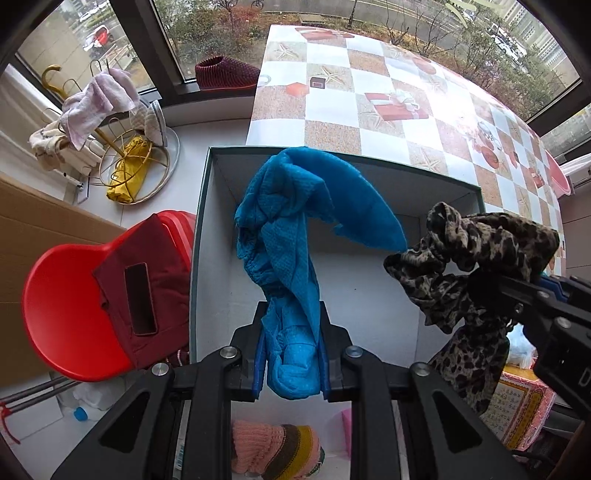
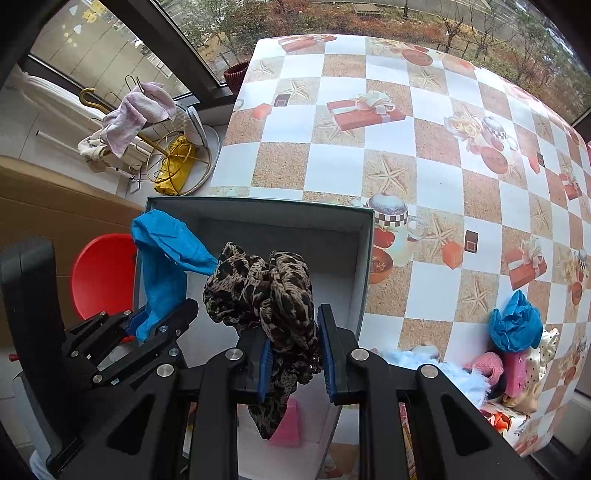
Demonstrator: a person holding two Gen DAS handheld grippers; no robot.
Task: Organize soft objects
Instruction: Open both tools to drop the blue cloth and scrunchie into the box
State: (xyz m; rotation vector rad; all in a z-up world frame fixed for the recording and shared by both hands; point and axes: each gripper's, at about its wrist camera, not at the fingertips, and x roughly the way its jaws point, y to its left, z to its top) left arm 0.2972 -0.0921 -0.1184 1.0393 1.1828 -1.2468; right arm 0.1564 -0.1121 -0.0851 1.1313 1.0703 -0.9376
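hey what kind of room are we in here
Probably a home dining corner by a big window: a table with a patterned oilcloth, a red plastic chair, and a slipper on the sill.

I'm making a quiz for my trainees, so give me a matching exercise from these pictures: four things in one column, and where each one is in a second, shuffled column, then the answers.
Things:
1. blue cloth
2. leopard-print cloth
3. red chair
4. burgundy slipper

Places:
A. on the window ledge
B. held in the right gripper, over the box
C. on the floor, left of the box
D. held in the left gripper, over the box

Pairs: 1-D, 2-B, 3-C, 4-A
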